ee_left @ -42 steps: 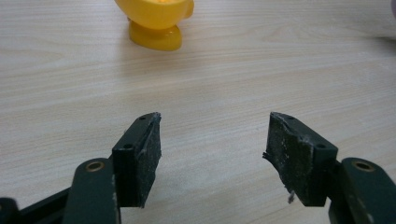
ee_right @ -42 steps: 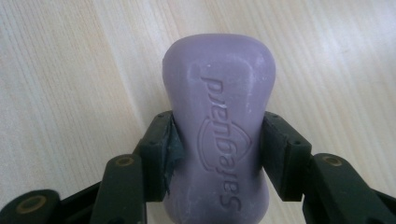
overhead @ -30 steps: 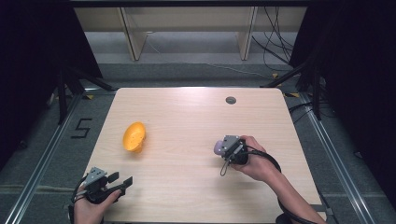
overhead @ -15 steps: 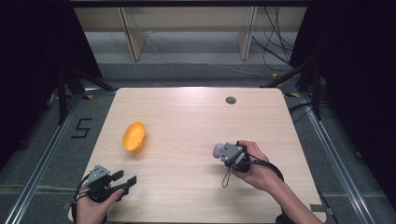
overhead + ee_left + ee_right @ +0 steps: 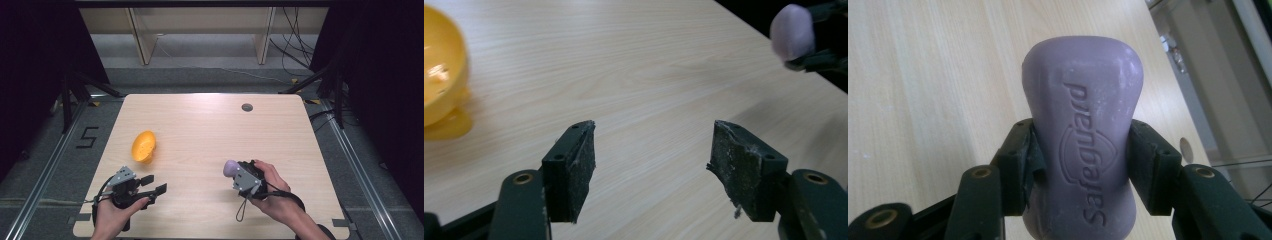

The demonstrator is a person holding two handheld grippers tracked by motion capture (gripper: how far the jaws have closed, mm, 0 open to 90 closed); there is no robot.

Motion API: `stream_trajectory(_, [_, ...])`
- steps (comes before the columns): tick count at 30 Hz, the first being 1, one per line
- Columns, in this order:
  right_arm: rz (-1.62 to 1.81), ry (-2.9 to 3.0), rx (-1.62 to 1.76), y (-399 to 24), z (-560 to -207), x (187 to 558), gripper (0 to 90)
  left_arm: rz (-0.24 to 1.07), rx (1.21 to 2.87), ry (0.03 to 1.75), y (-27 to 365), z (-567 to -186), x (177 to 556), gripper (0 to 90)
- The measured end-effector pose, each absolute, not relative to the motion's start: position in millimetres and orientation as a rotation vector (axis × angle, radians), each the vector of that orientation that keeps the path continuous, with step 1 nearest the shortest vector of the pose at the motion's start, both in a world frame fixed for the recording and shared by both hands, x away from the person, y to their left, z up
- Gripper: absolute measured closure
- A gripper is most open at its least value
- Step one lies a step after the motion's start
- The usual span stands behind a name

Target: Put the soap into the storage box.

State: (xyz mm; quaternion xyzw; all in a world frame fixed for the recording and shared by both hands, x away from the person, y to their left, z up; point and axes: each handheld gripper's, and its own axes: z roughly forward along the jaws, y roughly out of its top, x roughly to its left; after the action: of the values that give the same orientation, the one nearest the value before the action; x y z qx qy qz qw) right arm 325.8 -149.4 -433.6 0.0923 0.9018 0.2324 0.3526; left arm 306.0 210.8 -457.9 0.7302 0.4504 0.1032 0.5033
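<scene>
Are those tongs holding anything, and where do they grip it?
The right tongs clamp a purple soap bar across its narrow waist. The left tongs are open and hold nothing.

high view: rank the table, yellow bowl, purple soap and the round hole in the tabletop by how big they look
1. table
2. yellow bowl
3. purple soap, partly hidden in the right claw, so this is only its visible part
4. round hole
</scene>
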Motion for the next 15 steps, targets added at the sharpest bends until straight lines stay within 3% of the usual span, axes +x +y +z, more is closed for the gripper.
stream_trajectory(15, [0.572, 2.281, 0.183, -141.3, -434.5, 308.5, 50.0, 0.139, 1.874, 0.864, 154.0, -421.6, 319.7, 34.0])
